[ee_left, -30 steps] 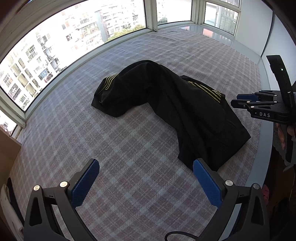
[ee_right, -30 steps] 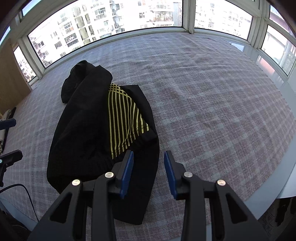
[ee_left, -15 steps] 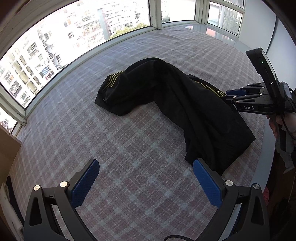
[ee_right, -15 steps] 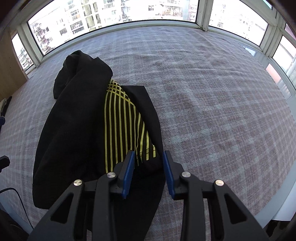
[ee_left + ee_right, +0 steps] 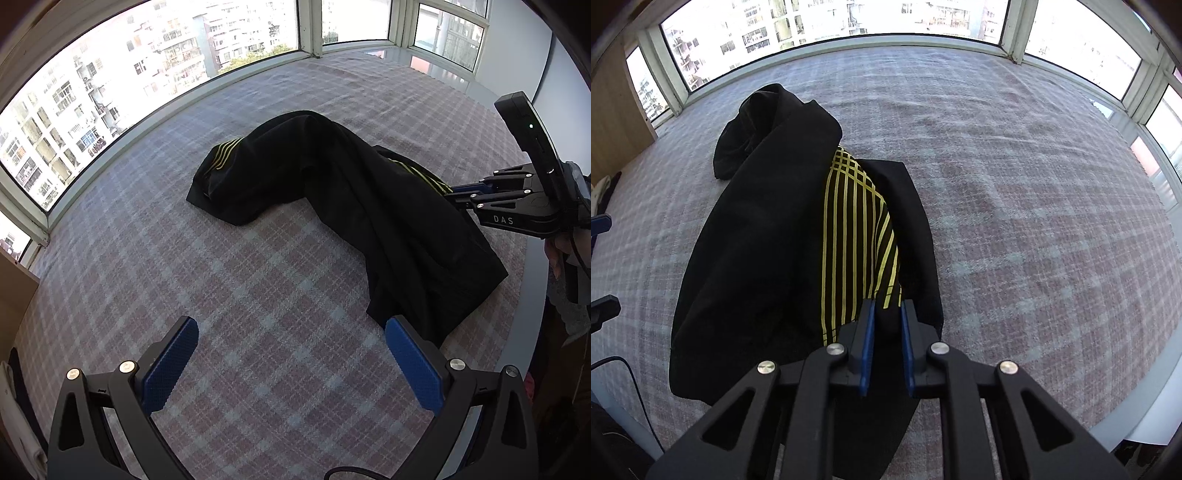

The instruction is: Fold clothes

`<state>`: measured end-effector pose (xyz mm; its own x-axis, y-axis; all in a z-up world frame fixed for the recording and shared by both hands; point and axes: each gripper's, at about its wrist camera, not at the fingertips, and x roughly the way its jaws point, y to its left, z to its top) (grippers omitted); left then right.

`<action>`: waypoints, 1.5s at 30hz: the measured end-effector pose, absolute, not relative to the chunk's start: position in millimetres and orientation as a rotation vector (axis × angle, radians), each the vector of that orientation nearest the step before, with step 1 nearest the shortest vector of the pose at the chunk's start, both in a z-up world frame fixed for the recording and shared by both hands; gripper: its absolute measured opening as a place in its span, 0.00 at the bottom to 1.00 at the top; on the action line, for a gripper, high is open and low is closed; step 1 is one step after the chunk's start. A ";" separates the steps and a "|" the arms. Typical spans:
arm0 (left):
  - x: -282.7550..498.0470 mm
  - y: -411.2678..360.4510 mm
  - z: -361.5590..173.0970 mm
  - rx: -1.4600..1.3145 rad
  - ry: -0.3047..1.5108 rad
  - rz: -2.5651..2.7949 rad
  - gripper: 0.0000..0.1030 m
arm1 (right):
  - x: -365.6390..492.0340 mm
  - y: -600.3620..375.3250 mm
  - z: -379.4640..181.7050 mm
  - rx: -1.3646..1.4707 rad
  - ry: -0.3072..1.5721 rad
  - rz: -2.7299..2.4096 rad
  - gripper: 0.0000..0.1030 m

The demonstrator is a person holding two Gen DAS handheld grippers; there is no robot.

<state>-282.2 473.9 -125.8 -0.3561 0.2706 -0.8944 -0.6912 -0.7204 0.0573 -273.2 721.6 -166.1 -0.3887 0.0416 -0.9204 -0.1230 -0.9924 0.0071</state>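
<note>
A left gripper point(image 5: 291, 354) is hovering with its jaws spread wide and holding nothing above a plaid-covered surface point(image 5: 240, 295), a rumpled black garment point(image 5: 332, 192) sprawling ahead of those jaws and off to their right, its nearest hem lying just past the right jaw. Moving rightward, the garment is bending in a long hump toward the bay windows point(image 5: 129, 74), thin yellow stripes showing at its far end. Farther right, the right gripper point(image 5: 887, 325) is pressing into the cloth beside a yellow-striped panel point(image 5: 857, 236), its jaws nearly closed, with a dark fold of the garment sitting between them; it appears to be pinching that fold, though how firmly cannot be told.

The bite is looking shallow, and a small pinch of soft fabric is likely to slip out once the cloth is being lifted or dragged. The jaws may also be gathering more than one layer, which would be pulling the bundle along in a heap rather than opening it flat. With the left jaws still free, nothing is anchoring the far end, so the whole garment could be sliding across the surface toward its near edge.
</note>
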 end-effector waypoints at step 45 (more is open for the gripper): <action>-303.9 377.6 -113.2 -1.301 0.443 2.289 0.99 | -341.4 564.1 -61.1 -1.831 0.728 3.038 0.10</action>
